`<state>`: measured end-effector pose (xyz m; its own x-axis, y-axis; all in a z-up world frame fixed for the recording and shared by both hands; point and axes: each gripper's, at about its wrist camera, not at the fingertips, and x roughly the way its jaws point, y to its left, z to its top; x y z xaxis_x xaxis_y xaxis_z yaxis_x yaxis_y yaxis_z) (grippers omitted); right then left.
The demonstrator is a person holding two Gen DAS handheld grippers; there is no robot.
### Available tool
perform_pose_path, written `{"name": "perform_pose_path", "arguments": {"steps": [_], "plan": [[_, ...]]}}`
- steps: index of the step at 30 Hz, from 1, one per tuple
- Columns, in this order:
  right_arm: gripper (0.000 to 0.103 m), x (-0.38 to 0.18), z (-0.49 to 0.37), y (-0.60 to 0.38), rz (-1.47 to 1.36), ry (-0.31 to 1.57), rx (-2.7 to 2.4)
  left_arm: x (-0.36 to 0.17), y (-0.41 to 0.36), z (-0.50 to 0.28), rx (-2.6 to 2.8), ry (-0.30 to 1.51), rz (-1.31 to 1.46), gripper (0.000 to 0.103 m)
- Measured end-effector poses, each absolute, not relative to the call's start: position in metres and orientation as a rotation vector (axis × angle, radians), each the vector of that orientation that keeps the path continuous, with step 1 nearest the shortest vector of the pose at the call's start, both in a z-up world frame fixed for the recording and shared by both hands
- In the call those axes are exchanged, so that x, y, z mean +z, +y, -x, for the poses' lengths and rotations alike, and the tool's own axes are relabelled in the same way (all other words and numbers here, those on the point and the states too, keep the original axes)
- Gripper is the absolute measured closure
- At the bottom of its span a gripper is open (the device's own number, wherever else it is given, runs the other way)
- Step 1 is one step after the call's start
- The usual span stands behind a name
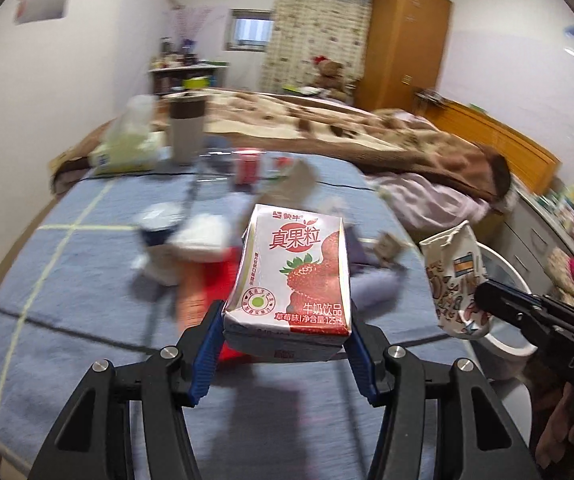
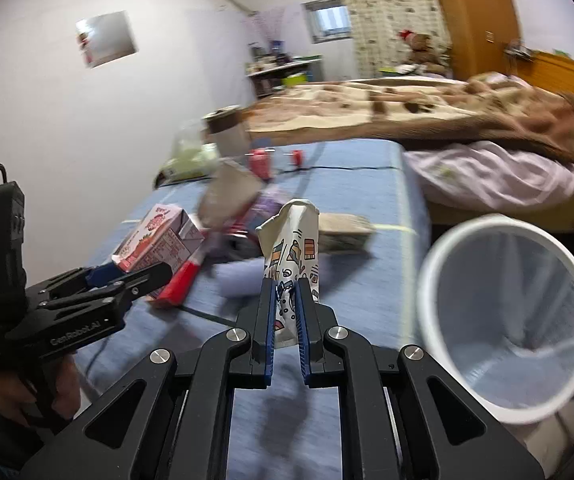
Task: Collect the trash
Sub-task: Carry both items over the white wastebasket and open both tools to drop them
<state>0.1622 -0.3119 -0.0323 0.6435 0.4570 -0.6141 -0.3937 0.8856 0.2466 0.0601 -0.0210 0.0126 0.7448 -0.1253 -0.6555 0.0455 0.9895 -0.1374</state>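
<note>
Left gripper fingers clamped on a strawberry milk carton above the bed. Right gripper fingers pinch a crumpled paper cup. White bin at three o'clock; loose litter at twelve.

Left gripper of matte black linkage arms, silver round screws at the pivots, ribbed blue pads on its fingers, right gripper built alike, white "GenRobot.AI" lettering, black pistol-style handle, black cable loop
</note>
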Motion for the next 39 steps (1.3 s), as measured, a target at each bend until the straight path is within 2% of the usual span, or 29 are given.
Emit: {"name": "perform_pose_path", "arguments": {"steps": [18,30,36,39], "plan": [[0.093,-0.063,-0.172,-0.424,-0.238,0.784,0.153,-0.003,-0.190,-0.114,-0.508,0.787,-0.035,0.047],[0.092,-0.074,-0.171,-0.452,-0.252,0.824,0.091,-0.021,-0.248,-0.137,-0.647,0.829,-0.073,0.046],[0.078,-0.070,-0.168,-0.455,-0.248,0.811,0.084,-0.020,-0.243,-0.138,-0.635,0.824,-0.057,0.046],[0.076,-0.067,-0.167,-0.452,-0.241,0.803,0.092,-0.017,-0.235,-0.136,-0.623,0.812,-0.047,0.046]]}}
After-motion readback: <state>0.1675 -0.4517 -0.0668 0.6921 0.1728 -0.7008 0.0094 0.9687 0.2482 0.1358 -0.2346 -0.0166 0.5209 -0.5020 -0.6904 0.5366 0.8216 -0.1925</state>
